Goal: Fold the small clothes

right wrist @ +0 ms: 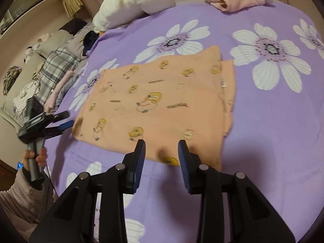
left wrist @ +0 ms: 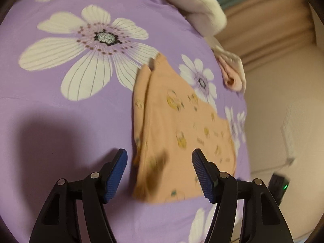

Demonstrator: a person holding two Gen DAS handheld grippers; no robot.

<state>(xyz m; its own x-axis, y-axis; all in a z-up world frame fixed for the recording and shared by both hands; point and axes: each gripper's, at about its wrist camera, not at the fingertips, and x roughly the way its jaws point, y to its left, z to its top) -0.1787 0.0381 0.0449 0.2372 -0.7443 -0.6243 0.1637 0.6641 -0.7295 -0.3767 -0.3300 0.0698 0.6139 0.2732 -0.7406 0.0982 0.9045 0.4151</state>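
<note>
Peach garment (right wrist: pixel 160 103), yellow cartoon print: lies flat, partly folded, on the purple floral bedsheet (right wrist: pixel 273 131). Left gripper (left wrist: pixel 160 160) and right gripper (right wrist: pixel 162 151) both spread, grasping nothing, poised at separate edges. Step judged: mid-fold; next calls for pinching edges and doubling over.

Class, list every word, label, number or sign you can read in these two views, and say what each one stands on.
No text here can be read with certainty.
Orange garment: small dark script-like marks printed between the yellow cartoon figures, too small and blurred to read.
Orange garment's edge: a small white tag, too small to read.
Purple flowered sheet: flowers only, no writing.
Black device beside the bed: a green light, no legible marking.
</note>
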